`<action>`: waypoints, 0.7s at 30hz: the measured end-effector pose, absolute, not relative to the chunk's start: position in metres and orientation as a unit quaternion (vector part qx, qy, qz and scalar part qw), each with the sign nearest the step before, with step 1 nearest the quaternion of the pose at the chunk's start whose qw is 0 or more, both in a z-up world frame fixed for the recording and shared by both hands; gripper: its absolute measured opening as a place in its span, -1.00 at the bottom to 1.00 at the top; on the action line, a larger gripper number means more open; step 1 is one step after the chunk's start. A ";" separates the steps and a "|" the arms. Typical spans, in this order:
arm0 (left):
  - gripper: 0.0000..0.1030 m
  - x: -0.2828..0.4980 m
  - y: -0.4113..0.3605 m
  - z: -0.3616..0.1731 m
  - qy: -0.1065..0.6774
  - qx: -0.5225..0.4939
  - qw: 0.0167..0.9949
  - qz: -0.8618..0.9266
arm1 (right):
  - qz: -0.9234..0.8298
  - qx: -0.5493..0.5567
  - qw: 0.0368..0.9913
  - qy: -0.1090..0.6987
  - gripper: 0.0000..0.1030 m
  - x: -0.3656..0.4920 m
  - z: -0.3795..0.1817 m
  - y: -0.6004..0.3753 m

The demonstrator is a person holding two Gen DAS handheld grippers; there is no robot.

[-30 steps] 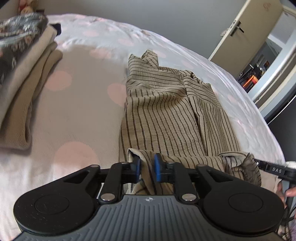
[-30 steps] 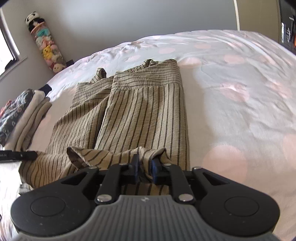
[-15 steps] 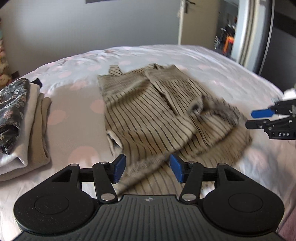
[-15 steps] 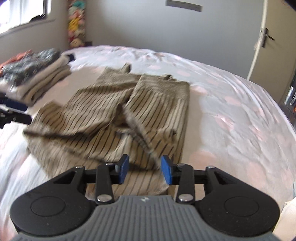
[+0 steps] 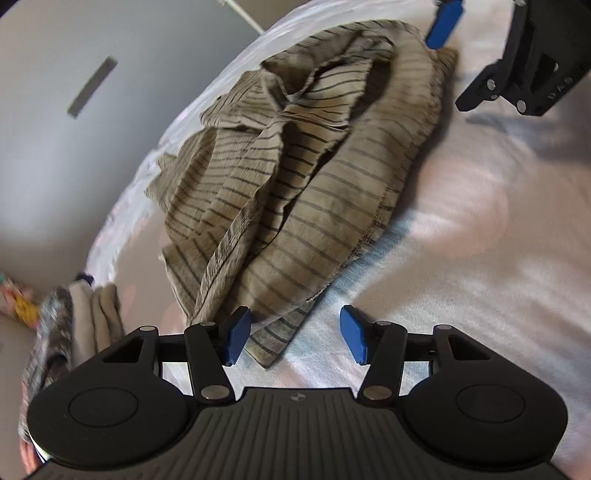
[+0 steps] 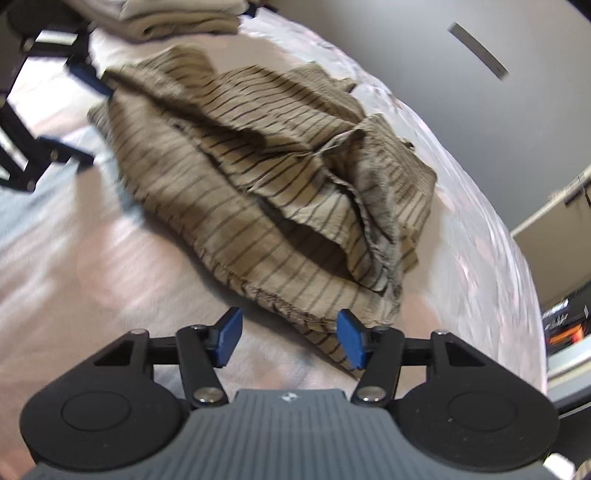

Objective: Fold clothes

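Observation:
A tan garment with thin dark stripes (image 5: pixel 303 173) lies loosely bunched and folded over on the bed; the right wrist view shows the same striped garment (image 6: pixel 266 192) from its other end. My left gripper (image 5: pixel 295 338) is open just above one corner of it, with a bit of cloth near its left pad. My right gripper (image 6: pixel 288 338) is open over the opposite corner, nothing clamped. Each gripper appears in the other's view: the right gripper (image 5: pixel 517 66) at top right, the left gripper (image 6: pixel 48 110) at top left.
The bed has a white cover with pale pink dots (image 5: pixel 472 221). A stack of folded clothes (image 5: pixel 74 325) sits beside the garment, also visible as the folded stack (image 6: pixel 177 18). Grey wall behind; a door (image 6: pixel 554 206) stands at the right.
Both grippers let go of the garment's hem, which dropped into a loose fold on the bed. Both then swung round and tilted down to opposite corners of the heap.

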State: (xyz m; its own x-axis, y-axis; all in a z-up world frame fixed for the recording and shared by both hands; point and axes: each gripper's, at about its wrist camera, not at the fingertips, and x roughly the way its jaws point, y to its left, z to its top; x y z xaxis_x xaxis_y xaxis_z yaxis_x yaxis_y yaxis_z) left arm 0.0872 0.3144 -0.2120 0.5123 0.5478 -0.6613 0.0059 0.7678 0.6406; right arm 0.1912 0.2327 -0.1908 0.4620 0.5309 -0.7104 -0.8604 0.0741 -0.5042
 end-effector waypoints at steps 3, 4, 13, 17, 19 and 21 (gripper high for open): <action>0.22 0.093 0.309 -0.224 0.452 0.350 0.798 0.191 | 0.480 -0.498 0.706 0.156 0.17 0.189 -0.202 0.238; 0.23 0.095 0.307 -0.228 0.449 0.362 0.793 0.198 | 0.477 -0.506 0.703 0.151 0.17 0.189 -0.205 0.240; 0.22 0.110 0.331 -0.233 0.422 0.344 0.804 0.239 | 0.440 -0.568 0.692 0.071 0.04 0.190 -0.230 0.266; -0.44 0.113 0.334 -0.232 0.427 0.331 0.810 0.227 | 0.432 -0.588 0.681 0.059 -0.56 0.188 -0.239 0.280; -0.69 0.113 0.335 -0.228 0.435 0.316 0.815 0.216 | 0.432 -0.595 0.675 0.061 -0.84 0.186 -0.240 0.286; -0.82 0.111 0.336 -0.222 0.438 0.304 0.819 0.212 | 0.431 -0.587 0.682 0.073 -0.89 0.187 -0.232 0.290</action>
State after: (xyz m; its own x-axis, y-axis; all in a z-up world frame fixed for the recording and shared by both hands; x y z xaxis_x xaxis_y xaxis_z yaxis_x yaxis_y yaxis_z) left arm 0.1108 0.3363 -0.2222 0.5271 0.6132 -0.5883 -0.0815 0.7256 0.6833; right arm 0.1874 0.2897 -0.2322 0.6177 0.5025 -0.6049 -0.6728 -0.0606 -0.7373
